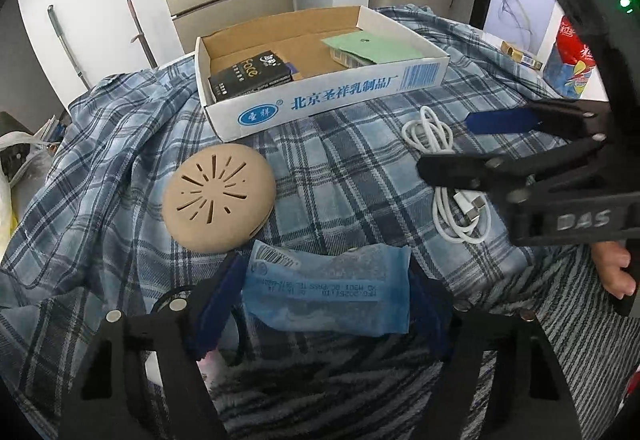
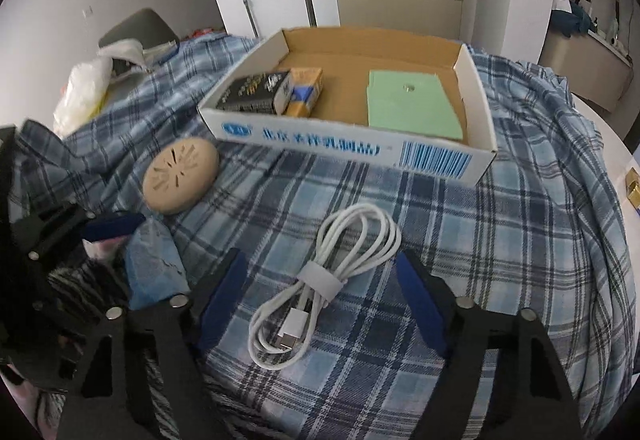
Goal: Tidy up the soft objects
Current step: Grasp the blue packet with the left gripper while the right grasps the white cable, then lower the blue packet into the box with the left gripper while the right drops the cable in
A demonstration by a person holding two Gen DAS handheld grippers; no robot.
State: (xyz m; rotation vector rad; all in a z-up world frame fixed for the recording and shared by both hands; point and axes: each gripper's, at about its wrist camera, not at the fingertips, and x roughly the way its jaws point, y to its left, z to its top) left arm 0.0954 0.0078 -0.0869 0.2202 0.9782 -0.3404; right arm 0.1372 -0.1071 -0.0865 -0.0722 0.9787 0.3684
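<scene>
A flat blue plastic packet (image 1: pixel 328 292) lies on a plaid shirt (image 1: pixel 340 168) spread over the table. My left gripper (image 1: pixel 324 312) straddles the packet, with its blue pads (image 1: pixel 218 300) close beside the two short edges. The packet is not squeezed. A coiled white cable (image 2: pixel 332 280) lies between the wide-apart pads (image 2: pixel 222 300) of my right gripper (image 2: pixel 320 300), which do not touch it. In the left wrist view the right gripper (image 1: pixel 444 143) hangs over the cable (image 1: pixel 460 216). A tan round slotted pad (image 1: pixel 218 196) lies left of the packet.
A shallow cardboard box (image 1: pixel 320 104) behind the objects holds a black pack (image 1: pixel 252 74), a small carton (image 2: pixel 302 92) and a green sheet (image 2: pixel 408 104). A striped cloth (image 1: pixel 320 380) lies near me. A hand (image 1: pixel 612 268) holds the right gripper. White bags (image 2: pixel 84 84) sit far left.
</scene>
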